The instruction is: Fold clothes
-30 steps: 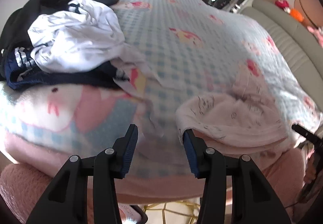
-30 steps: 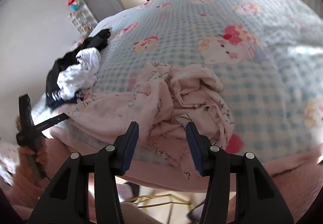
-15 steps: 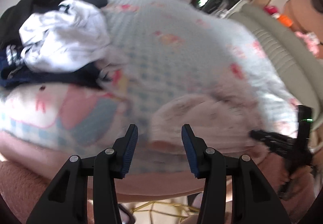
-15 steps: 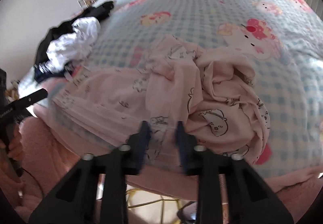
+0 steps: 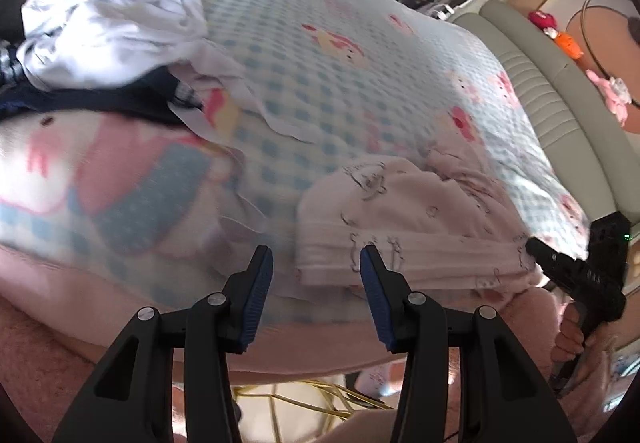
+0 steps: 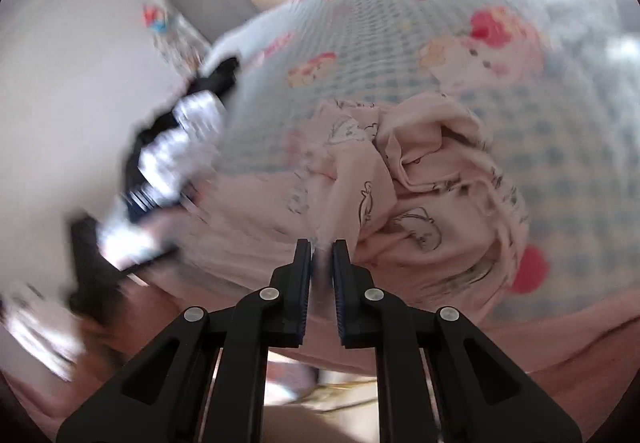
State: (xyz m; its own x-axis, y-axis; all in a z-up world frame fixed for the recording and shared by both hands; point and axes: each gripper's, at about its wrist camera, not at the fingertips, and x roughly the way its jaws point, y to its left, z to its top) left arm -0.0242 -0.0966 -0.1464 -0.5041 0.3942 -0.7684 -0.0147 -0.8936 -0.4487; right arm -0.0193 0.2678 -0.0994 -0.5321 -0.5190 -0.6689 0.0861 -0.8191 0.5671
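We count one pink printed garment [image 5: 404,219] bunched on the bed [image 5: 328,55], one heap of dark and white clothes [image 5: 108,19] to its left on that bed, two grippers, and one padded headboard [image 5: 548,83] beyond the bed.

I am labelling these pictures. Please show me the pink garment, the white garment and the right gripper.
pink garment [image 6: 432,179]: right wrist view, crumpled middle.
white garment [image 5: 112,15]: left wrist view, top folds.
right gripper [image 6: 321,248]: right wrist view, between fingertips.
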